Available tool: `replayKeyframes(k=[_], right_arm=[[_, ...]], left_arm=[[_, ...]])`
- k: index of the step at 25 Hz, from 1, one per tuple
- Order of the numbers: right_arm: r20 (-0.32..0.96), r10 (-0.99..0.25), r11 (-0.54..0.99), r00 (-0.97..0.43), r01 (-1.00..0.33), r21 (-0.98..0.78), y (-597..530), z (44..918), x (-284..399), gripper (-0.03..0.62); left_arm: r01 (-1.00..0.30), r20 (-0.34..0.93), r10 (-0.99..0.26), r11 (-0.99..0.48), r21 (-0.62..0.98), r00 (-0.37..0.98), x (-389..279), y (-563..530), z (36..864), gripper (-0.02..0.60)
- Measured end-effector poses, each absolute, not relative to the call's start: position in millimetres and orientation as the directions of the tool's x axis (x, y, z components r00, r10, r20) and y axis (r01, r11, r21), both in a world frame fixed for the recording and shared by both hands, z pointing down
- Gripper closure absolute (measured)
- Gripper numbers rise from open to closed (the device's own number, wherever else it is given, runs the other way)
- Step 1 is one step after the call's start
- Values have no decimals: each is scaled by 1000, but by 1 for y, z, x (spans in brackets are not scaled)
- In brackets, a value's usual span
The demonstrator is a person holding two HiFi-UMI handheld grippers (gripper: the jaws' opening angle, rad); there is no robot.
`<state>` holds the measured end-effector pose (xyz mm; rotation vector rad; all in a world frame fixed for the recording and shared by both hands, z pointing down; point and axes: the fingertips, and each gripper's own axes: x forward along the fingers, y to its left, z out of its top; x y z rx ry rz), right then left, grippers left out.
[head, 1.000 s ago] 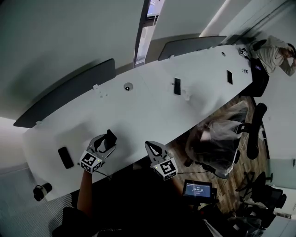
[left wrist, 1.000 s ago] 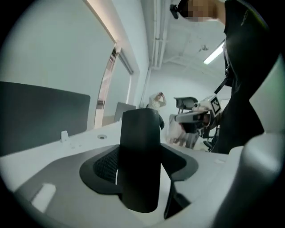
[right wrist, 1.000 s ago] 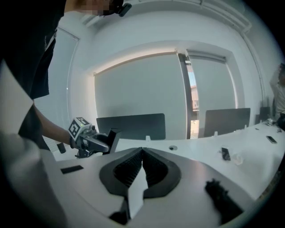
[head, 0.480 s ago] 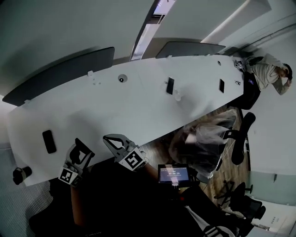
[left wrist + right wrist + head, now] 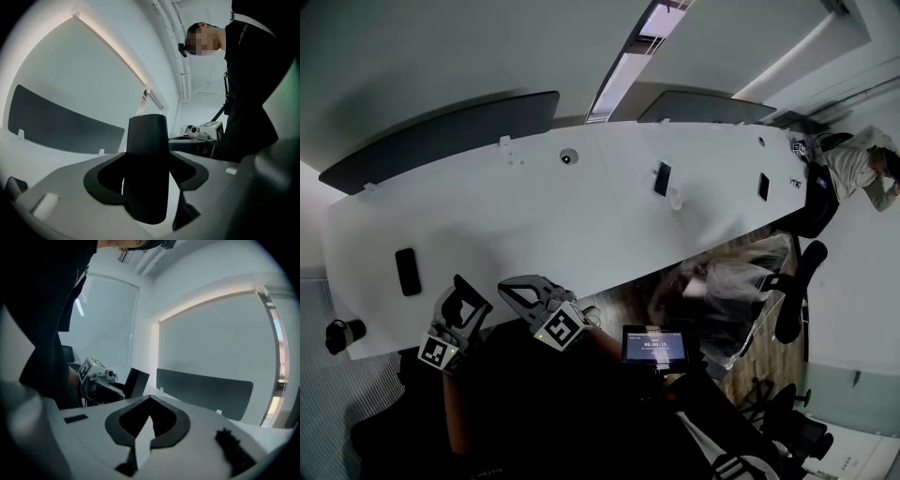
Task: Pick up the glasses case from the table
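Observation:
A dark, flat-topped glasses case (image 5: pixel 147 140) stands upright between the jaws of my left gripper (image 5: pixel 147 187), which is shut on it. In the head view the left gripper (image 5: pixel 464 292) hangs at the near left edge of the long white table (image 5: pixel 534 225), with the case (image 5: pixel 473 292) at its tip. My right gripper (image 5: pixel 508 286) is just to its right, its jaws together and empty. In the right gripper view those jaws (image 5: pixel 149 427) meet on a thin line. Beyond them I see the left gripper (image 5: pixel 96 376) with the case (image 5: pixel 137 382).
A black flat slab (image 5: pixel 408 272) lies on the table's left end, with two more (image 5: pixel 662 178) (image 5: pixel 763 187) further right. Dark divider panels (image 5: pixel 441 141) line the far edge. A cup-like thing (image 5: pixel 342 335) sits lower left. An office chair (image 5: pixel 797 281) and a seated person (image 5: pixel 862 164) are at the right.
Both grippers have shifted left in the head view, from over the table's near edge to its near left corner. The left one still grips the dark case.

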<state>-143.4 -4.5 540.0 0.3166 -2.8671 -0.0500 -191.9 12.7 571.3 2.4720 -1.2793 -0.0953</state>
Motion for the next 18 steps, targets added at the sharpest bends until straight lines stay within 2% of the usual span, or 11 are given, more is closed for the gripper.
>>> replayKeyframes(k=[5, 18], right_arm=[[261, -189, 980, -947, -164, 115, -5, 534, -155, 588], [263, -186, 981, -947, -165, 101, -3, 536, -155, 588]], left_arm=[[-787, 104, -808, -523, 326, 580, -203, 13, 570, 293], [-774, 103, -798, -533, 342, 594, -196, 14, 578, 293]])
